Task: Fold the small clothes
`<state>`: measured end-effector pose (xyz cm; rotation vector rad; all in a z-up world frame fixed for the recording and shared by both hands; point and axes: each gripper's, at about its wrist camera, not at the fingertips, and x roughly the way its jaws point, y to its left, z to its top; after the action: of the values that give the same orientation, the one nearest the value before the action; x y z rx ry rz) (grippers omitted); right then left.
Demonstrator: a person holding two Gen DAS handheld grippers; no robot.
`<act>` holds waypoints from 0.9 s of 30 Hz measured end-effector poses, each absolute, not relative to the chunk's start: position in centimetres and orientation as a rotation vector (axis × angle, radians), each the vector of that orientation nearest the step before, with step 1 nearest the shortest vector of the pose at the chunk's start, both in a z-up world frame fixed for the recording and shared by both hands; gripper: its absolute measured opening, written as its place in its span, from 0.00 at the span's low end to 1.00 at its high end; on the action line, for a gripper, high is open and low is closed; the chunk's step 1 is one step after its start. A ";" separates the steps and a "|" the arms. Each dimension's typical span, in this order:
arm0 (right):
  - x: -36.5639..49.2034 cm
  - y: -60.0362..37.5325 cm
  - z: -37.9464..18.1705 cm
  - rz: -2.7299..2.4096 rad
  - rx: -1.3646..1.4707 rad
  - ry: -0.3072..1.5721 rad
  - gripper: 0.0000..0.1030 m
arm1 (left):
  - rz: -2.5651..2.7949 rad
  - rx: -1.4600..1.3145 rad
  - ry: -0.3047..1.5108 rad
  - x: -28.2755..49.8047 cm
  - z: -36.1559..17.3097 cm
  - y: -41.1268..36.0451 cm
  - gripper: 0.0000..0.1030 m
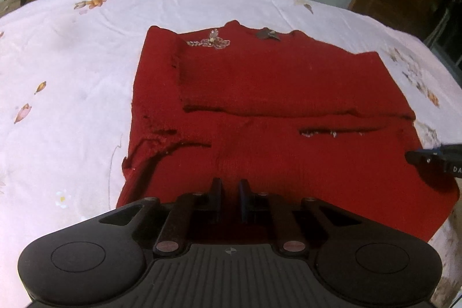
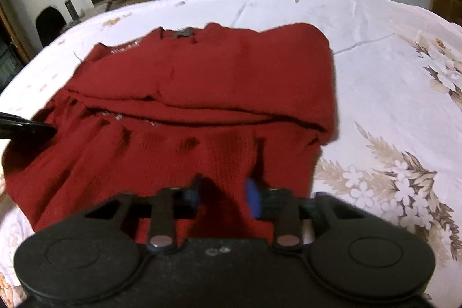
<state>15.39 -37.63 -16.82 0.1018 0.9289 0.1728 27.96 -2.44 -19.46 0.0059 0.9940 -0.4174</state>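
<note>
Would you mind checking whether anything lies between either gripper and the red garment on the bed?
Nothing visible does. The left gripper and right gripper both sit directly over the near hem of the red garment, with only its own folded layers and the floral bedsheet around.

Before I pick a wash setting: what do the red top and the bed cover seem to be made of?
The red top looks like a matte knit, probably wool or acrylic: fine ribbing shows, its edges look fuzzy, and a beaded flower trim glints near the neck. The bed cover looks like thin printed woven cloth, maybe cotton: smooth, faintly creased, floral pattern.
</note>
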 end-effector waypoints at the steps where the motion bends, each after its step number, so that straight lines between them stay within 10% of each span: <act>1: 15.4 -37.7 -16.8 0.179 0.123 0.930 0.10 | -0.418 0.002 0.991 28.0 -19.4 -2.4 0.10; 27: 22.5 -40.8 -9.2 0.112 0.278 0.617 0.09 | -0.271 -0.171 0.680 35.8 -12.8 -1.7 0.08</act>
<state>22.47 -40.76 -9.19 0.2782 0.6173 0.1116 35.84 -1.67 -12.84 -0.1712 0.6796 -0.2714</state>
